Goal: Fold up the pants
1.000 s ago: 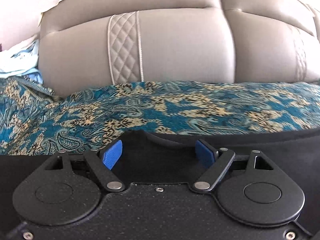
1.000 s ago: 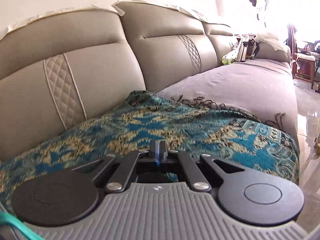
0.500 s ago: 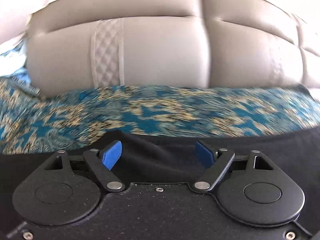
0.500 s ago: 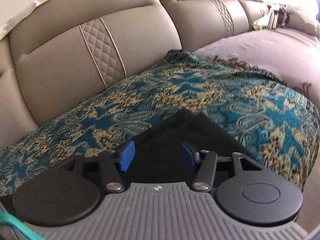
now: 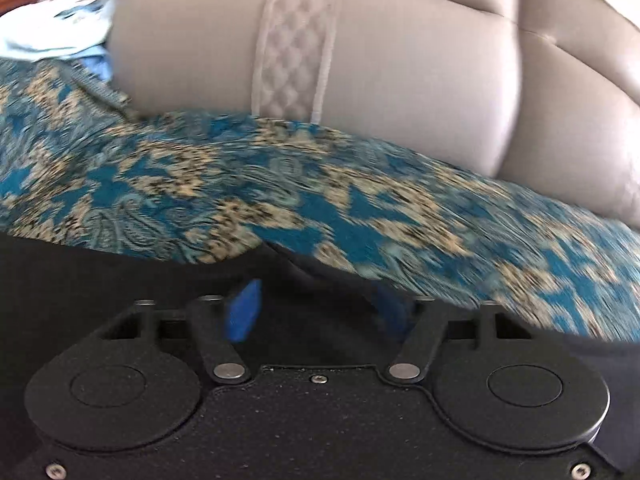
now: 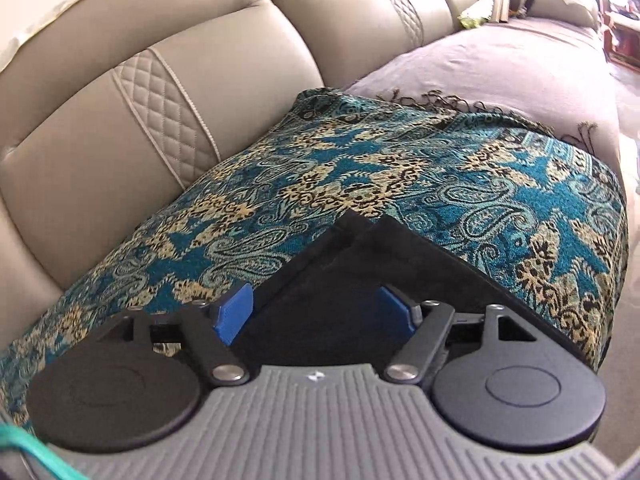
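Observation:
Black pants (image 6: 360, 276) lie flat on a teal and gold paisley throw (image 6: 400, 176) on the sofa seat. In the right wrist view a folded corner of the pants points away from me. My right gripper (image 6: 316, 316) is open, its blue pads (image 6: 234, 314) apart just over the pants corner, holding nothing. In the left wrist view the pants (image 5: 120, 272) fill the lower part as a dark mass with a fold edge. My left gripper (image 5: 320, 312) is open over the black cloth; its right pad is partly hidden in shadow. That view is motion-blurred.
The beige leather sofa back (image 6: 140, 100) with quilted strips (image 5: 296, 68) rises just behind the throw. A grey cover (image 6: 500, 64) lies on the seat to the right. Light blue and white cloth (image 5: 60, 32) sits at the far left. The floor (image 6: 630, 184) drops off at right.
My right gripper has opened from shut and dropped close over the pants corner. My left gripper stayed open and swung, so the sofa back now tilts in its view.

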A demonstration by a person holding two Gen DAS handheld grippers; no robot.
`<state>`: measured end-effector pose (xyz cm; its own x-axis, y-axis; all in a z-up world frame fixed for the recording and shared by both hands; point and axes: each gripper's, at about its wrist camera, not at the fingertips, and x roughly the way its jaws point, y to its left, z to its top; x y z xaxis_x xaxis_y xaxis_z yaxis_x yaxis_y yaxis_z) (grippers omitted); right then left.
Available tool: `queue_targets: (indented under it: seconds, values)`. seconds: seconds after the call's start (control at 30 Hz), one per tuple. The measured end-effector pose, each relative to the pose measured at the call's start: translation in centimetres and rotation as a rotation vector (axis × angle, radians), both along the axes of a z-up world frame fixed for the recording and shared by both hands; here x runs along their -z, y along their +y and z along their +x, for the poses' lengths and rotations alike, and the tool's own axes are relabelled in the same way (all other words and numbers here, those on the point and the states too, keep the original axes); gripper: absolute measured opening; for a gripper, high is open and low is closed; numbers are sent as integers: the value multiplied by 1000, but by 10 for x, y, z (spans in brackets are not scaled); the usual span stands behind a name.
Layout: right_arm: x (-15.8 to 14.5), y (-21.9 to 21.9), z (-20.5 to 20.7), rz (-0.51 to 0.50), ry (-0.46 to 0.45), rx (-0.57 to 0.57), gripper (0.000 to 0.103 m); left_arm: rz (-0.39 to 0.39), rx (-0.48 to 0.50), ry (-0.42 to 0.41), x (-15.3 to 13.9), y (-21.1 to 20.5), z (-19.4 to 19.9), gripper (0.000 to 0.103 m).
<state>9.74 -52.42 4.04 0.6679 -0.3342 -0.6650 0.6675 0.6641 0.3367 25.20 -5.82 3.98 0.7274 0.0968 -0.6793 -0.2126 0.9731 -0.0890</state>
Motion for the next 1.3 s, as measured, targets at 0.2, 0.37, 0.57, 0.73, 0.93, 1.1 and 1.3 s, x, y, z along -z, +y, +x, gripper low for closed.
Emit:
queue_targets:
  seconds: [0.2,0.37,0.57,0.73,0.93,1.1,1.3]
  values:
    - [2,-19,-3,72,-23,82,83,-19,-61,14,1,15,10,7]
    - [8,-55,-25,212,-109,195,85,-1,-28,45,-2,14,12,12]
    - [28,-97,-53,464,-246,272,86,43,-32,77,-5,7,25,15]
    - [21,-93,-39,363,-172,233,86,93,-31,47,-2,2,19,4]
    - [19,-61,11,83,70,137,66,97,-38,32,-2,4,19,3]
    - [15,-59,15,41,52,150,6,119,-49,12,-4,4,22,2]
    - [15,-69,8,145,-52,230,5,137,-56,-1,-6,9,29,2]
